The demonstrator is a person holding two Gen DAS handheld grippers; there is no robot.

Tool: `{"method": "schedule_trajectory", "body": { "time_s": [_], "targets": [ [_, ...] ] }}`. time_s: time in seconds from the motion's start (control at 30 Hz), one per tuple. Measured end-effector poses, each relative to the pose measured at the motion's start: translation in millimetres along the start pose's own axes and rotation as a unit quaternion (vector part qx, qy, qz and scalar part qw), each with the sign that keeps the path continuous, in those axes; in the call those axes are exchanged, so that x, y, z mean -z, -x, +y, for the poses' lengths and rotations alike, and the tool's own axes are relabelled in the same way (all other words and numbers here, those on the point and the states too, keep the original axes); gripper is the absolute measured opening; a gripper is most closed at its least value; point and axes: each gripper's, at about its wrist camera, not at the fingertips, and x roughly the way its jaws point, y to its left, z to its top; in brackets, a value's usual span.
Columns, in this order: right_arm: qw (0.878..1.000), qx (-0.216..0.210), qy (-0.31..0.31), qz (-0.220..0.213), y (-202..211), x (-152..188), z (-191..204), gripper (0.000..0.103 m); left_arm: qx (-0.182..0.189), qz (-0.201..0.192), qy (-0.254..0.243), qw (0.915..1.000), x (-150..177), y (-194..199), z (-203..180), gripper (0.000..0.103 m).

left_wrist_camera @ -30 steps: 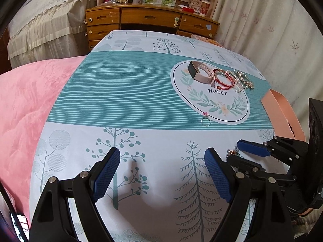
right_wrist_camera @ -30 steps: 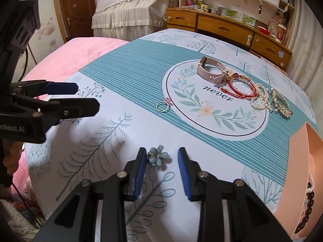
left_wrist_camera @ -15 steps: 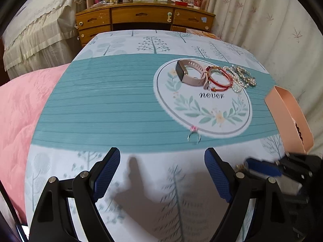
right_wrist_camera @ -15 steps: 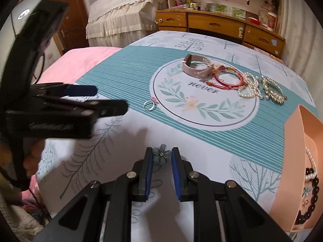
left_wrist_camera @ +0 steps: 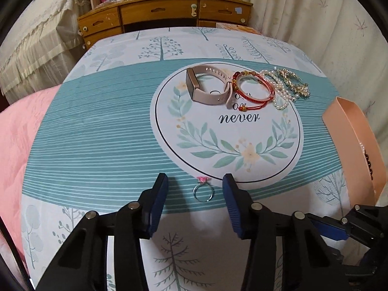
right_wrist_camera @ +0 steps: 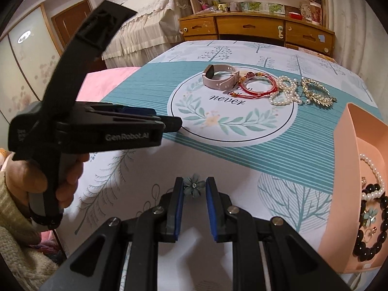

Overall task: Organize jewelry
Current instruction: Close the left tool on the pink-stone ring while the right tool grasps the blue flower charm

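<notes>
Left gripper (left_wrist_camera: 195, 195): the jaws are closing, with the ring (left_wrist_camera: 203, 190) lying flat on the bedspread (left_wrist_camera: 101, 126) between them; neither pad is seen touching it yet.
Right gripper (right_wrist_camera: 193, 195): the jaws are clamped on the flower ornament (right_wrist_camera: 193, 186), held at the very tips of the pads, with most of the petals left sticking out past them.
Ring position: at 12 o'clock from the left fingertips, its pink stone turned to the far side, just at the edge of the printed round panel.
Other jewelry: a watch (left_wrist_camera: 206, 87), a red cord bracelet (left_wrist_camera: 253, 89), a pearl bracelet (left_wrist_camera: 278, 92) and a gold bracelet (left_wrist_camera: 294, 83) are grouped at about 1 o'clock in the left wrist view, well apart from the ring.
Box (right_wrist_camera: 349, 165): a peach container at 3 o'clock in the right wrist view, already holding pearls and dark beads.
Risk, ring: a thin flat band may be pushed along the cloth or flipped out by the closing pads, since little height is offered for a pinch.
Risk, cloth: soft fabric may be gathered with the ring, and the grip spoiled.
Risk, flower: with so shallow a hold, the ornament may be dropped if it is swung quickly toward the box.
Risk, crowding: the two grippers are seen close together; a knock may be caused if paths are crossed.
</notes>
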Motion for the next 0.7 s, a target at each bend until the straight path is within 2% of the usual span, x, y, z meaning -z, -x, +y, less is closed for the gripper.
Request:
{"method": "schedule_trajectory", "body": {
  "time_s": [0.1, 0.17, 0.23, 0.53, 0.7],
  "targets": [
    [1.000, -0.008, -0.008, -0.001, 0, 1, -4, 0.018, -0.008, 0.001, -0.007, 0.9999, 0, 0, -3, 0.037],
    [1.000, -0.012, -0.013, -0.001, 0, 1, -6, 0.018, -0.007, 0.000, -0.009, 0.9999, 0, 1, -4, 0.021],
    [1.000, -0.014, -0.016, -0.004, 1, 2, -8, 0.018, -0.006, 0.001, -0.010, 0.9999, 0, 2, -4, 0.014],
    [0.999, -0.001, -0.016, -0.027, 15, 5, -10, 0.018, 0.001, -0.003, -0.009, 1.0000, 4, 5, -3, 0.013],
    [0.998, 0.008, -0.025, -0.055, 37, 4, -14, 0.018, 0.011, -0.016, -0.013, 0.9997, 4, 22, -11, 0.013]
  ]
}}
